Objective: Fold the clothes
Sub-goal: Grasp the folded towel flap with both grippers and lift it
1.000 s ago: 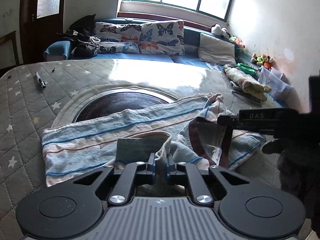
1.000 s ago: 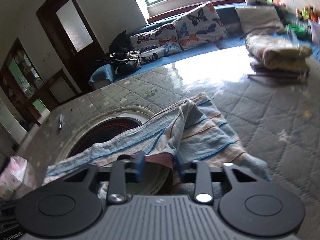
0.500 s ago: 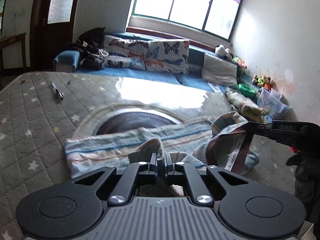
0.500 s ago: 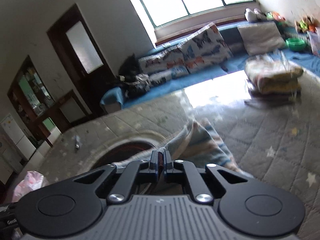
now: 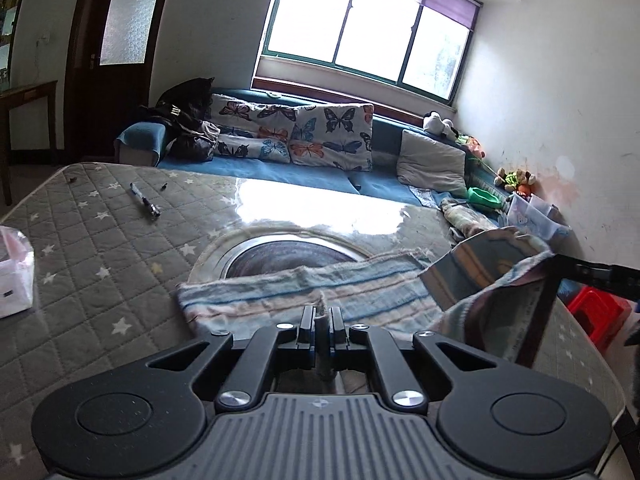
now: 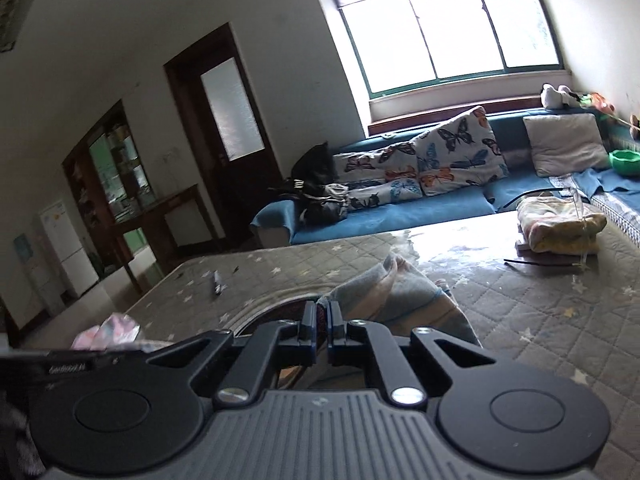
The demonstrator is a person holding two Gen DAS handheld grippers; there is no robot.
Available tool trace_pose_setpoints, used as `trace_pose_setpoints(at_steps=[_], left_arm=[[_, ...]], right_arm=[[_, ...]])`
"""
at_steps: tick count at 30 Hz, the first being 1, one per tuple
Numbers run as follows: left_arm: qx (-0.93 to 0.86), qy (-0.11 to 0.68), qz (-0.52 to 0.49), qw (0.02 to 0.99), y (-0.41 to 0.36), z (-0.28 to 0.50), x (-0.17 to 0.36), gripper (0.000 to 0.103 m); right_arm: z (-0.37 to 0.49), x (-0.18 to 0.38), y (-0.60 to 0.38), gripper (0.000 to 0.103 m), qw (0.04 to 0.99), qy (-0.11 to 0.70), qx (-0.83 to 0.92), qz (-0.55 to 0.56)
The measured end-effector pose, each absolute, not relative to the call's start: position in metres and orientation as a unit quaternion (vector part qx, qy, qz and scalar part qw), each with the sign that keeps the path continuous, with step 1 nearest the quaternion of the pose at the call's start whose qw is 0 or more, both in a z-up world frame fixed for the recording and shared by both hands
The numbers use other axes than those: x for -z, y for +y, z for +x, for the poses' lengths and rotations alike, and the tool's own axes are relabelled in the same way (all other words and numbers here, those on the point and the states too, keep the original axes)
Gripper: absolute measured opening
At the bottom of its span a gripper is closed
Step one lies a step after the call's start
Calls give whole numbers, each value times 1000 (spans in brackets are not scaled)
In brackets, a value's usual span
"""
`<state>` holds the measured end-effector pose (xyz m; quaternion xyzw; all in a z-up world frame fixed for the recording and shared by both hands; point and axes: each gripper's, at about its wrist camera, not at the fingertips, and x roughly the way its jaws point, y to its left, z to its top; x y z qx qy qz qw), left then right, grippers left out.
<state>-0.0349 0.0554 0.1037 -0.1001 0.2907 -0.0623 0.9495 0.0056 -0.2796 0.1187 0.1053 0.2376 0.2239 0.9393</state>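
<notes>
- Striped cloth in pale blue, pink and cream, the garment [image 5: 320, 292] lies across the quilted grey table cover [image 5: 100, 248], partly over a round dark inset in the table's middle.
- The left gripper [image 5: 321, 322] is clamped tight on a thin bunched edge of the garment, which stands up between its fingers.
- The right gripper [image 6: 321, 316] is also closed, with a dark red hem of the same garment pinched between its jaws; the fabric drapes away from it toward the table.
- In the left wrist view the garment's right end is lifted off the table, curling up to the right gripper's dark finger at the right edge.
- A pen [image 5: 145, 201] lies on the cover's far left, well apart from the garment.
- A folded yellow and pink bundle [image 6: 560, 228] rests at the table's far right corner.
- A blue sofa [image 5: 304, 168] with butterfly pillows stands behind the table under the window.
</notes>
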Motion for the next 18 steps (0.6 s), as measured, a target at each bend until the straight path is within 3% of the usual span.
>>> trace_pose_setpoints(at_steps=[8,15,18], left_arm=[[58,288,-95,951,65,-67,-105,6],[39,316,-98,943,81,-90,-90,6],[18,335,-106,936,94,-93,-78,6]], right_arm=[[-43,-118,-277,4,935,255,-239,65],[-69,-95,-277,4,909,334,-246,27],[-75,-88,-278,9,904,355,-236,7]])
